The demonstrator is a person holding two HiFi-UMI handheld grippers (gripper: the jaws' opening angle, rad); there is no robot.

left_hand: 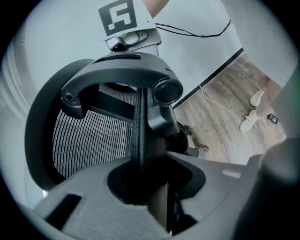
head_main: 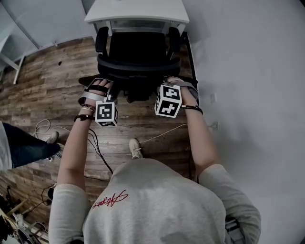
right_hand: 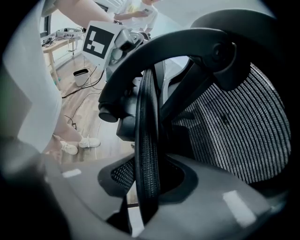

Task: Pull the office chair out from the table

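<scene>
A black office chair [head_main: 138,52] stands with its seat tucked under the white table [head_main: 138,12] at the top of the head view. Each gripper grips the top rim of its mesh backrest. My left gripper [head_main: 106,89] is shut on the rim's left part, and my right gripper [head_main: 170,84] is shut on its right part. In the left gripper view the backrest edge [left_hand: 139,136] runs straight down between the jaws of the left gripper [left_hand: 145,187]. In the right gripper view the mesh edge [right_hand: 147,140] sits clamped in the right gripper [right_hand: 147,187].
The floor is wood plank, with cables [head_main: 97,145] lying beside my feet [head_main: 135,147]. A white wall [head_main: 248,71] with a socket [head_main: 213,97] runs close along the right. Another person's leg [head_main: 24,147] is at the left edge. Clutter fills the bottom left corner [head_main: 19,214].
</scene>
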